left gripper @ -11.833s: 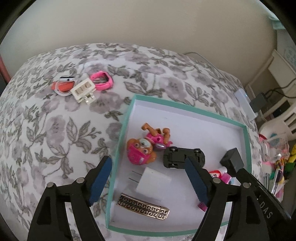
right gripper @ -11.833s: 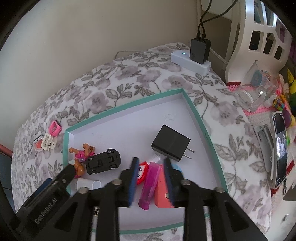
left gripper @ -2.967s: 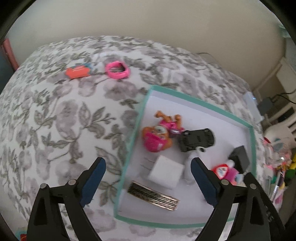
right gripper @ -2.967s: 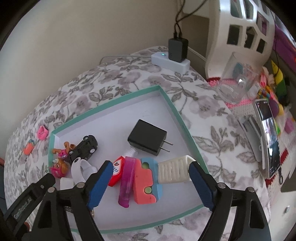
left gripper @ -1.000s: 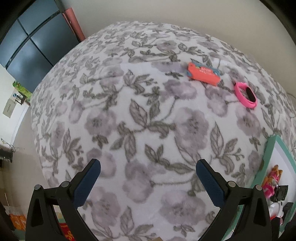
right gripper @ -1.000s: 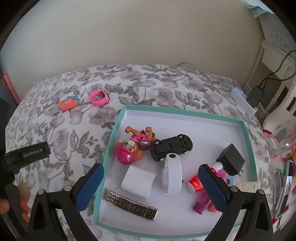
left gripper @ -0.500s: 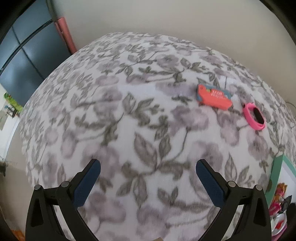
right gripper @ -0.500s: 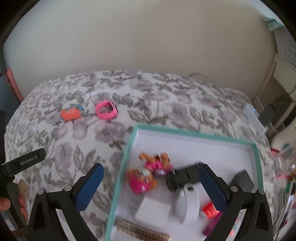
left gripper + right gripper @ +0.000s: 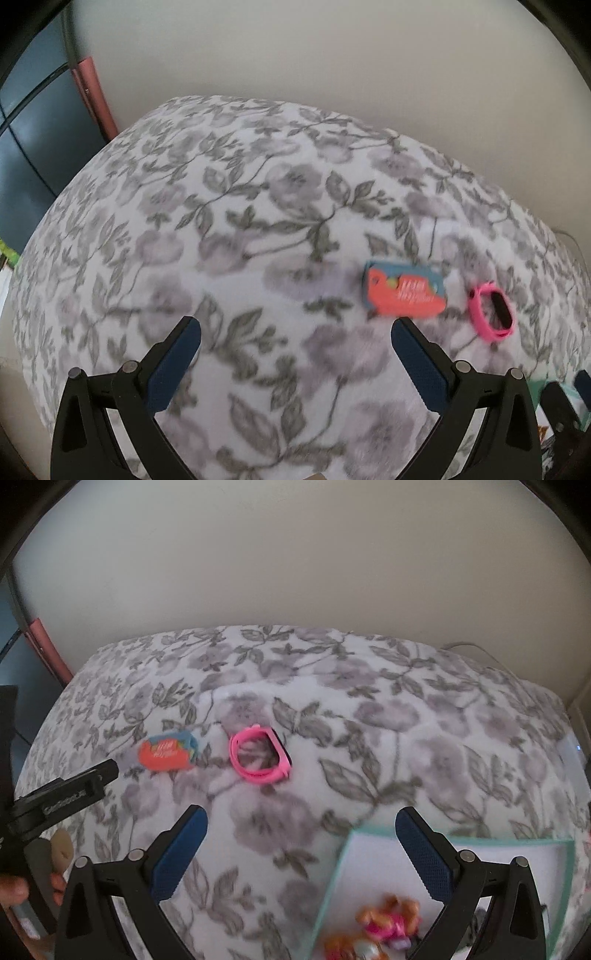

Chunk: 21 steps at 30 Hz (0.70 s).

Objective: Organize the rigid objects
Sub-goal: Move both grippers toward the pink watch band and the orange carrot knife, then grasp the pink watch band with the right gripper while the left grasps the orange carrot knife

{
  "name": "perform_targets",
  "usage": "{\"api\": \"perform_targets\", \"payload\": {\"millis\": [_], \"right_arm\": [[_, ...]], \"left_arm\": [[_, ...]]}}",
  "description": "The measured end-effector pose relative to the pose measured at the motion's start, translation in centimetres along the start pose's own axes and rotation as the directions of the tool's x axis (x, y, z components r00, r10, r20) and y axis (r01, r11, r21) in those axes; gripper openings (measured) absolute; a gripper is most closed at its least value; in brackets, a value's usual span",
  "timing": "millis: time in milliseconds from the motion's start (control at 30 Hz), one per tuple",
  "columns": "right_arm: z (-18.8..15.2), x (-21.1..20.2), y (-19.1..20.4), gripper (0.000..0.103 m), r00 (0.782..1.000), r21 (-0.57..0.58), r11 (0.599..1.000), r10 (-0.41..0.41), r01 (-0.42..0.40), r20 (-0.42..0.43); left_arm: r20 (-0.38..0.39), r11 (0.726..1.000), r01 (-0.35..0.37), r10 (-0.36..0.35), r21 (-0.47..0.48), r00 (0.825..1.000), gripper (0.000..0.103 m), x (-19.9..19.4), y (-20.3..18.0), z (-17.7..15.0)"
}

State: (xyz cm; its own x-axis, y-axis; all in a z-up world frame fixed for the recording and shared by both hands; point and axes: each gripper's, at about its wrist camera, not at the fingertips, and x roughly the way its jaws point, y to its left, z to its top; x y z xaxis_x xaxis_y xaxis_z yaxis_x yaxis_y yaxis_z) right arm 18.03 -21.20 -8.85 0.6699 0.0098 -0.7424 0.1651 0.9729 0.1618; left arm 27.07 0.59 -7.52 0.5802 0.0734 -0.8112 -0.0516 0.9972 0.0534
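An orange and blue flat toy [image 9: 404, 294] [image 9: 168, 754] lies on the floral bedspread, and a pink watch band [image 9: 492, 312] [image 9: 260, 754] lies just to its right. My left gripper [image 9: 295, 356] is open and empty, with the orange toy just beyond its right fingertip. My right gripper [image 9: 301, 838] is open and empty, with the pink band a short way ahead between its fingers. The teal-rimmed white box [image 9: 334, 867] sits at the lower right of the right wrist view, with a pink and orange puppy figure [image 9: 391, 921] inside.
The floral bedspread [image 9: 236, 236] covers the whole surface up to a cream wall. A dark window and a pink pole [image 9: 94, 99] stand at the far left. A hand [image 9: 14, 890] holds the left gripper's handle. A white power strip [image 9: 570, 746] lies at the bed's right edge.
Both grippers have moved forward and left towards the orange toy and the pink band, which now look larger. The box has slid to the lower right of the right wrist view.
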Motion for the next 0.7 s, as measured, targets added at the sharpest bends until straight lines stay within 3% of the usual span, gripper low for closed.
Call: {"api": "perform_targets", "payload": {"millis": [433,700], "right_arm": [[2.7,6.4,2.3,0.103,0.996,-0.071,0.997,-0.016,0.01,-0.085],[3.6,9.0,2.8,0.103,0.991,-0.101,0.995,-0.036,0.023,-0.13]], "left_arm": [[-0.09,0.99,0.142,-0.14,0.014,0.986,0.103,3.5,-3.3,2.2],[-0.113,0.986,0.157,-0.15,0.054,0.982,0.103,5.2,-5.0,2.7]]}}
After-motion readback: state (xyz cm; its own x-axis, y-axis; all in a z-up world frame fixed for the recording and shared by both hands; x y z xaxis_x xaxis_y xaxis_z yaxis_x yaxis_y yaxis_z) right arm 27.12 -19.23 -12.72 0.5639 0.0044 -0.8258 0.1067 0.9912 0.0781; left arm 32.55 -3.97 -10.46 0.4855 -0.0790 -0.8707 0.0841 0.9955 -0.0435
